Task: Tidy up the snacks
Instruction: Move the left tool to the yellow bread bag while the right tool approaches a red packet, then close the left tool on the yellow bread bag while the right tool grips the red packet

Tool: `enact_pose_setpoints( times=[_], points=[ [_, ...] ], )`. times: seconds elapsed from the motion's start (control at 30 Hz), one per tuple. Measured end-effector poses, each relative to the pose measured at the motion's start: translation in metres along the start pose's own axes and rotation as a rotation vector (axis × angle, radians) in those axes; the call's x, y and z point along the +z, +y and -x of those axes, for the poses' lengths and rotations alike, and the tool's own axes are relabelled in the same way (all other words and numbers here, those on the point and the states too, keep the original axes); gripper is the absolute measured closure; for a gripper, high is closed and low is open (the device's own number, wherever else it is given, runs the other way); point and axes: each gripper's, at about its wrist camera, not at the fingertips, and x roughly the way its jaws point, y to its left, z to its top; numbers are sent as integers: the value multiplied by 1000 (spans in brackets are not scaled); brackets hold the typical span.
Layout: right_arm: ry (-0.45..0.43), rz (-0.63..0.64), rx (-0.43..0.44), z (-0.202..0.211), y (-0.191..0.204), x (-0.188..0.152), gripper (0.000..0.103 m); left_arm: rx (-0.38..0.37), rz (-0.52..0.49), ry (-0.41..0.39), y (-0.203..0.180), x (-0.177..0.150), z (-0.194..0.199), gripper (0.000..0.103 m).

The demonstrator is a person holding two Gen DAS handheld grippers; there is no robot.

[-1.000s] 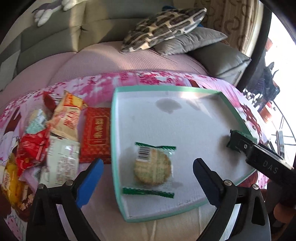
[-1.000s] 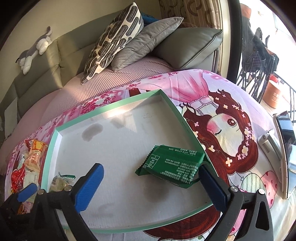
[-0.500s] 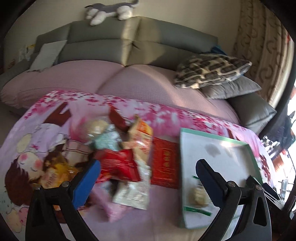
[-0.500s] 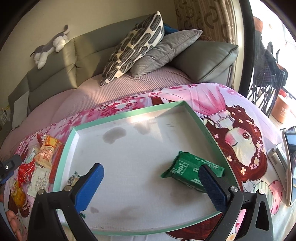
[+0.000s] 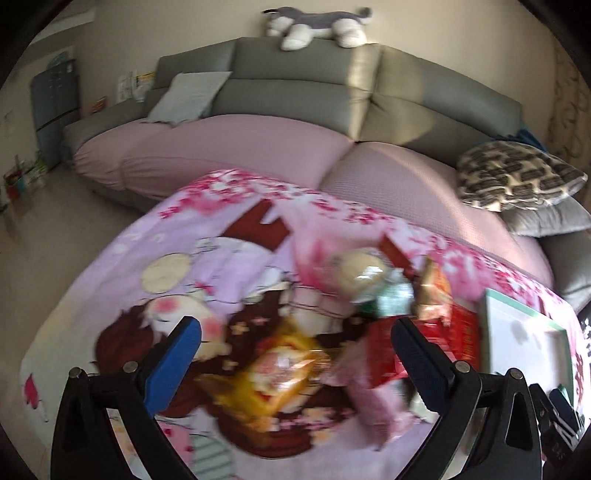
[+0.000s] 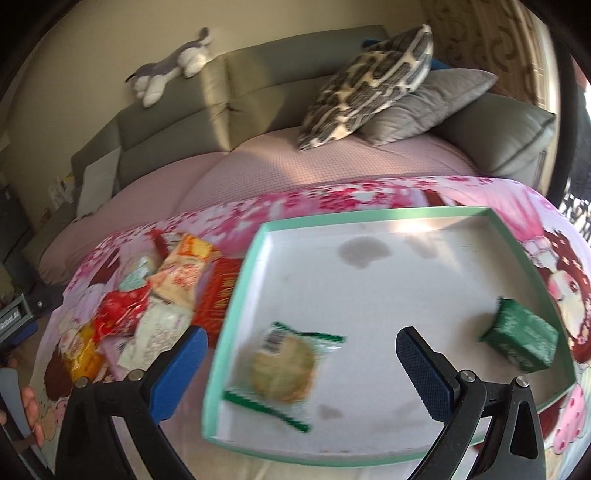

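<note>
While pointed down at the cartoon-print pink cloth (image 5: 177, 258), left claw (image 5: 295, 354) sits spread wide with nothing between the blue pads — just been opening a touch more, still empty. Directly under the gap: a blurry yellow-orange snack packet (image 5: 280, 373). Beside the right pad, a red packet (image 5: 384, 358), with the rest of the snack pile (image 5: 399, 295) heaped just beyond it. Mint-rimmed tray (image 5: 491, 332) peeking in at the right edge, touching or nearly touching the pile — hard to call through the blur. Grey sofa (image 5: 295, 88) behind, plush toy (image 5: 314, 26) on top of its backrest, patterned pillow (image 5: 517, 173) off to the right.

Over on the right wrist view, right claw (image 6: 299, 354) also spread wide, gripping nothing, hanging above the tray (image 6: 229, 317). Inside the tray: a round biscuit in a clear wrapper with green ends (image 6: 284, 365) near the left wall, roughly between the pads, and a green packet (image 6: 521, 336) well apart from it by the right wall. Snack pile (image 6: 155, 295) lying on the cloth just left of the tray. Bit of the other gripper's body at the far left edge, plus fingertips (image 6: 31, 410) of a person's hand below it.
</note>
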Motion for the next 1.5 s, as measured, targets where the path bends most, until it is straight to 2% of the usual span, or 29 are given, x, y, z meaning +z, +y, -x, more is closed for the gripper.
enact_pose_setpoints(
  times=[0.17, 0.43, 0.83, 0.87, 0.93, 1.03, 1.1, 1.17, 1.3, 1.37, 1.47, 1.5],
  points=[
    [18, 45, 70, -10, 38, -4, 0, 11, 52, 29, 25, 0, -6, 1],
    [34, 133, 156, -22, 90, -13, 0, 8, 36, 120, 34, -2, -28, 1],
    [56, 15, 285, -42, 107, 4, 0, -12, -24, 226, 29, -17, -63, 1],
    [56, 13, 288, -43, 109, 5, 1, -16, -20, 236, 30, -18, -65, 1],
    [55, 15, 293, -45, 113, 6, 10, -33, -11, 251, 30, -21, -69, 1],
    [63, 12, 307, -49, 117, 7, 17, -40, -21, 260, 27, -23, -71, 4],
    [63, 11, 322, -50, 119, 7, 23, -48, -28, 265, 25, -24, -72, 9],
    [60, 10, 332, -51, 121, 7, 29, -66, -27, 274, 24, -25, -74, 24],
    [82, 13, 338, -55, 123, 5, 41, -78, -32, 294, 21, -28, -78, 37],
    [87, -1, 353, -56, 122, 5, 45, -86, -26, 296, 21, -28, -79, 52],
    [85, -7, 359, -54, 120, 5, 52, -89, -24, 287, 22, -28, -77, 57],
    [83, -9, 363, -54, 118, 5, 59, -87, -23, 282, 22, -28, -77, 59]
  ],
)
